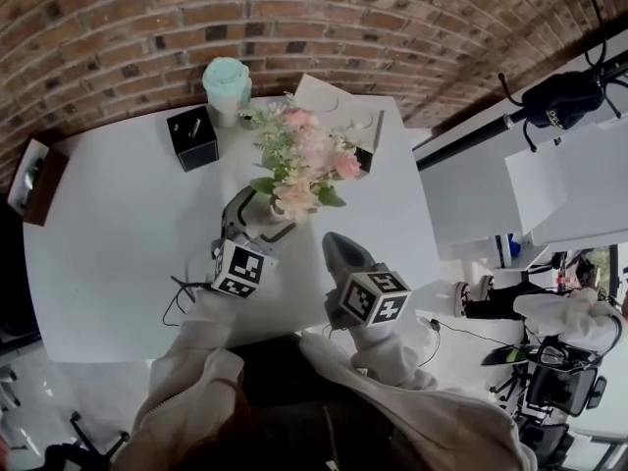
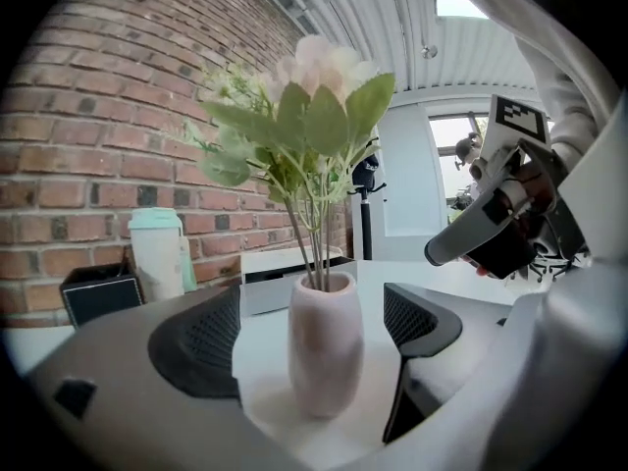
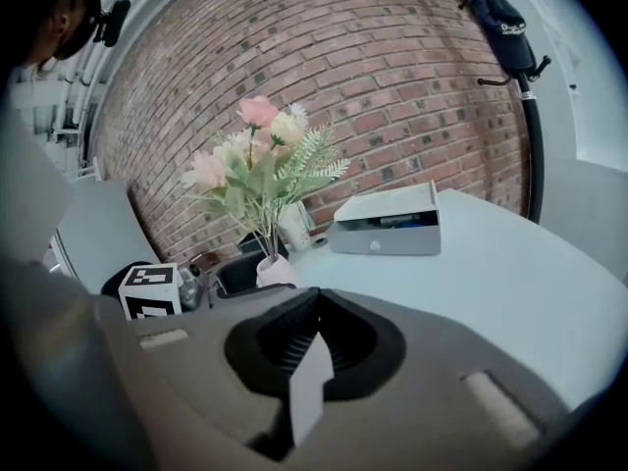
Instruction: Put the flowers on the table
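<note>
Right now we see the flowers [image 2: 314,96], a bunch of pink and cream blooms with green leaves, standing upright in a pale pink vase [image 2: 325,341] on the white counter [image 1: 118,243], roughly at its middle and a little towards the brick wall [image 1: 294,18]. Our left tool [image 2: 309,332] reaches in around the vase with its jaws spread wide. The vase stands between the two dark pads [image 2: 201,341], and a strip of white counter shows on either side of it, so neither pad presses on it and the vase rests on its own base. Our right tool [image 3: 312,346] hangs just beside the left one, on the near side of the vase and apart from it. Its jaws are brought together with nothing between them. Behind the flowers, close to the wall, a mint-green tumbler [image 1: 227,86] stands next to a black box [image 1: 192,137], and a flat white box [image 3: 386,222] with a dark slot along its front lies to the right of them. Off the counter's far right corner we can make out a black coat stand [image 1: 561,98] with a dark item hung on it.
</note>
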Action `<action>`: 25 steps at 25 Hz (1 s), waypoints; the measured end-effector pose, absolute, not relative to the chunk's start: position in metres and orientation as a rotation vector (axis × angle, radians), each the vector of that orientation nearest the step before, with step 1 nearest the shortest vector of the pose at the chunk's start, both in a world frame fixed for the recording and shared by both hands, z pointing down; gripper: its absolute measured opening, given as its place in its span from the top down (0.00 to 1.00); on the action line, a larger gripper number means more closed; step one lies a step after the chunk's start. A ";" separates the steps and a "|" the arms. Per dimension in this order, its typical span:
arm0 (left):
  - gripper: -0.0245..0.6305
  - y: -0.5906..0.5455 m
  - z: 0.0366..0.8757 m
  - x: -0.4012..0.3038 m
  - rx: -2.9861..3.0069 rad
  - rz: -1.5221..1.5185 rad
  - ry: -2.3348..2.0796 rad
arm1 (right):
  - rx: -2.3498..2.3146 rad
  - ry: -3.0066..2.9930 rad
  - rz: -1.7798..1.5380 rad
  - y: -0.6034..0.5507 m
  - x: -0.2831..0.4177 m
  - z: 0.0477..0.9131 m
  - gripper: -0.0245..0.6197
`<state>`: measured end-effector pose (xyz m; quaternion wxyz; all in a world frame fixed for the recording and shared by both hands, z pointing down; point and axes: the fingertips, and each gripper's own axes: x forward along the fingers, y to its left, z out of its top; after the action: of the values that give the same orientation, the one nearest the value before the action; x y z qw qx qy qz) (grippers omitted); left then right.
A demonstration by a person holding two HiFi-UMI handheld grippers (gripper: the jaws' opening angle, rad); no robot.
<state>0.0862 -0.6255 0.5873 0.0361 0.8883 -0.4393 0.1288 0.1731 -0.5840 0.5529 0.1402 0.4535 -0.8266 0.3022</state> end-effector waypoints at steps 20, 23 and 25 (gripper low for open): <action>0.60 -0.455 0.523 0.082 2.384 0.354 -1.574 | 1.261 -2.521 0.906 -0.448 0.197 0.510 0.96; 0.76 -0.428 0.516 0.093 2.391 0.374 -1.604 | 1.260 -2.568 0.900 -0.428 0.196 0.503 0.96; 0.86 -0.413 0.509 0.099 2.405 0.380 -1.619 | 1.240 -2.632 0.891 -0.414 0.194 0.498 0.96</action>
<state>0.0995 -0.4133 0.5088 0.1086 0.8176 -0.5505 0.1292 0.1937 -0.4140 0.4979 0.0496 0.4069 -0.8639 0.2925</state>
